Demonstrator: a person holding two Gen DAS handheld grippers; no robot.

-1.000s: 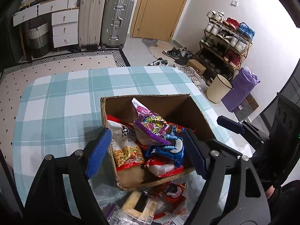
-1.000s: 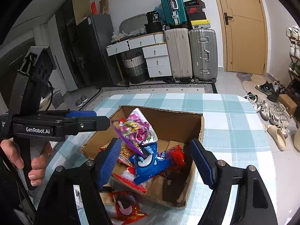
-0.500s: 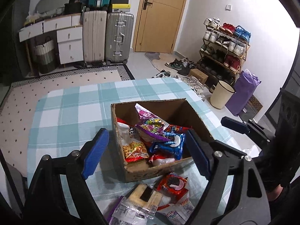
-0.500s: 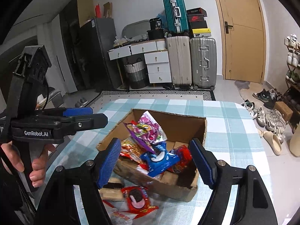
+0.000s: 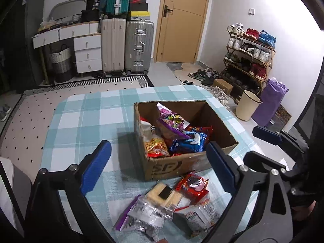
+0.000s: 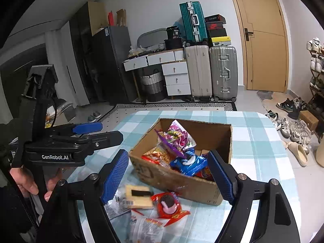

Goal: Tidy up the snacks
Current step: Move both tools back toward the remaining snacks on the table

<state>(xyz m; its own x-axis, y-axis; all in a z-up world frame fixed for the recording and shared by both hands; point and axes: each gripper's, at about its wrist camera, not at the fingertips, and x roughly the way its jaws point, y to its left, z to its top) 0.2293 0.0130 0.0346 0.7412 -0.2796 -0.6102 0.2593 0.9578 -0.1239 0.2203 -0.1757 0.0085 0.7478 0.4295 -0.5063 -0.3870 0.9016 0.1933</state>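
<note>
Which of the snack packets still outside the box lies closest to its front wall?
The red cookie packet, with a round dark cookie pictured on it. It lies just before the cardboard box; the tan cracker pack and clear wrappers lie farther out.

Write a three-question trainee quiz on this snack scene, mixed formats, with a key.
1. True or false: the left gripper holds a packet.
2. The red cookie packet lies: A) inside the cardboard box; B) on the table before it; C) on the floor.
3. Fill in: the purple bag stands in the ____.

Key: 1 false, its jaws stand open and empty; 2 B; 3 cardboard box.
</note>
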